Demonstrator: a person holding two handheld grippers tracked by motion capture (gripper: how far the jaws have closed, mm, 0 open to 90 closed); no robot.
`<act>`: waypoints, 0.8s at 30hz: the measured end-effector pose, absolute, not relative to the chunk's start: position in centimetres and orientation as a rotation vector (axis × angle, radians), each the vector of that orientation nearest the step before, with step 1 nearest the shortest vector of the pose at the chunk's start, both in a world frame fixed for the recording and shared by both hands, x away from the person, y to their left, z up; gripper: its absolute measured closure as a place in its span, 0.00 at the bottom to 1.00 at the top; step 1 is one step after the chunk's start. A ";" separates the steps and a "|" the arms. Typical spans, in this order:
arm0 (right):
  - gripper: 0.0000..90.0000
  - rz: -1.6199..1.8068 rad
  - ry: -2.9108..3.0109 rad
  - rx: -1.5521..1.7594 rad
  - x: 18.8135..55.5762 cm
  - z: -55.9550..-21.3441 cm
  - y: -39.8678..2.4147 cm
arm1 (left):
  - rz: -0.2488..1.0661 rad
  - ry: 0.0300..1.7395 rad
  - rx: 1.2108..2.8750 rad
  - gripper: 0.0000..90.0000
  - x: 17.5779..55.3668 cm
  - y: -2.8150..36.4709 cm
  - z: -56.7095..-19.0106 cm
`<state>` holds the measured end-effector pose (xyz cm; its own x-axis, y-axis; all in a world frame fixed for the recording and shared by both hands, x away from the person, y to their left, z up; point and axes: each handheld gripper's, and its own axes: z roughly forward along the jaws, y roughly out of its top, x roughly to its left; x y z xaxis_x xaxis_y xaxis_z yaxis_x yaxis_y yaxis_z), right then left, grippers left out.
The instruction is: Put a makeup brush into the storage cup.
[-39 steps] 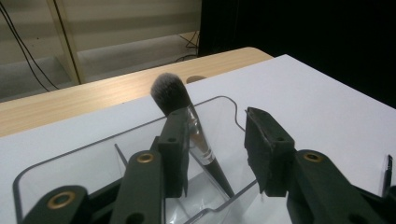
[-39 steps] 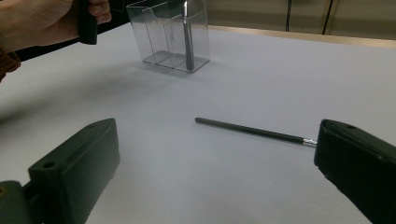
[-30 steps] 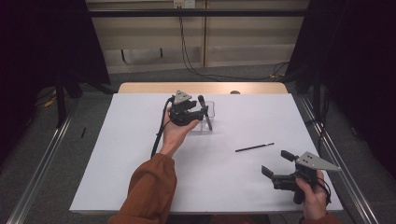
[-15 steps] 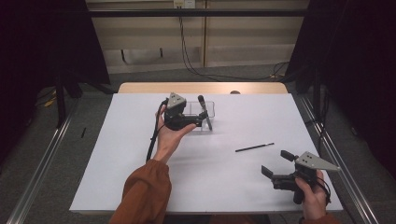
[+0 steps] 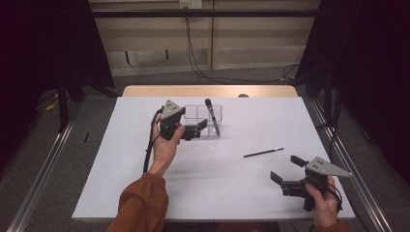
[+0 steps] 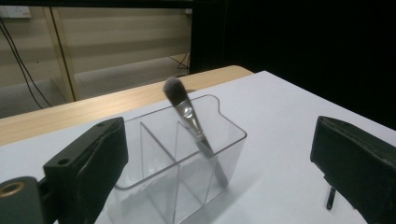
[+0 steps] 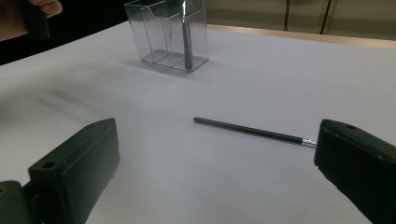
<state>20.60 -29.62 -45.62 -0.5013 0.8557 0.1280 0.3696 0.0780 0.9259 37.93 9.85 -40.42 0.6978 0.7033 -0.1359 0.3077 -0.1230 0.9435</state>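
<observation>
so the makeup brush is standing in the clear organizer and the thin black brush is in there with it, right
Not quite. The makeup brush does stand in the clear organizer, but the thin black brush is not in there with it. It lies flat on the white table, apart from the organizer, as the high view shows.

My jaws stand wide apart, empty. A thin dark brush (image 7: 254,131) lies flat on the white table (image 7: 140,102) ahead; beyond, a clear organizer (image 7: 161,32) holds an upright brush (image 7: 186,42).
</observation>
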 end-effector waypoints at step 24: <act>0.00 1.411 1.861 1.227 20.5 -45.6 -29.8 | 0.497 0.807 1.664 0.06 35.0 14.4 -40.0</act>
